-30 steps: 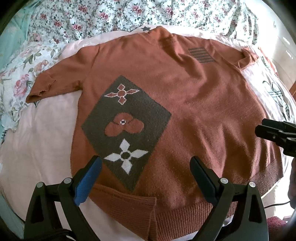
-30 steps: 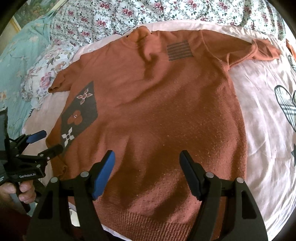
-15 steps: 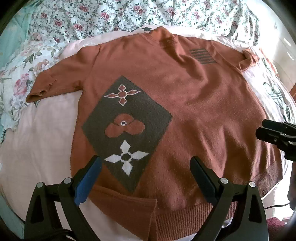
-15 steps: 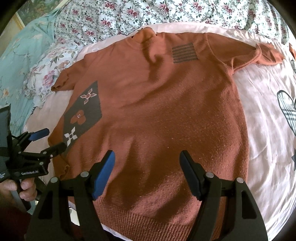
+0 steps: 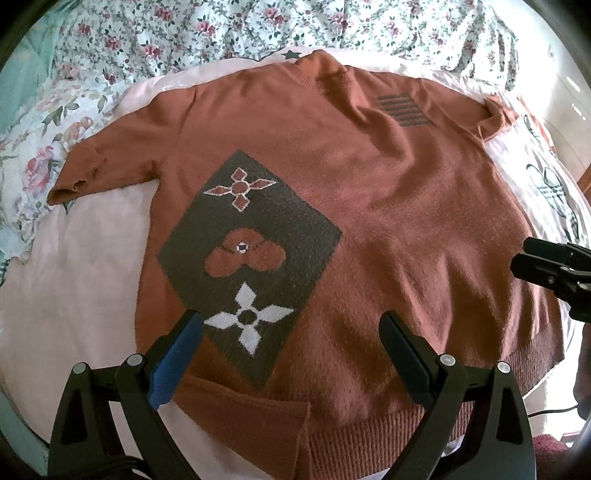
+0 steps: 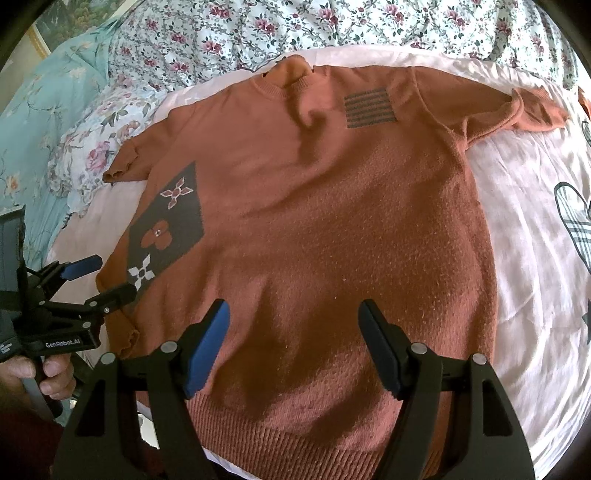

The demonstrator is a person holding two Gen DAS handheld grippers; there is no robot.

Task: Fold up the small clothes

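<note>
A rust-orange short-sleeved knit sweater [image 5: 388, 206] lies flat, front up, on a pale pink sheet; it also shows in the right wrist view [image 6: 332, 229]. It has a dark diamond panel with flower motifs [image 5: 251, 254] and a striped patch [image 5: 402, 110] on the chest. Its hem is nearest me, with the lower left corner folded over. My left gripper [image 5: 291, 321] is open and empty above the hem on the panel side; it also shows in the right wrist view [image 6: 99, 280]. My right gripper [image 6: 293, 310] is open and empty above the hem's middle; it appears at the right edge of the left wrist view [image 5: 524, 254].
The pink sheet [image 6: 524, 258] covers the bed, with a printed plaid shape at the right. A floral quilt [image 6: 332, 26] is bunched behind the collar. A teal floral cover [image 6: 48, 110] lies at the far left. A hand [image 6: 48, 373] holds the left gripper's handle.
Both grippers have drifted slightly back towards the hem, so the sweater sits a little higher in both views. Both stay open and the sweater has not moved.
</note>
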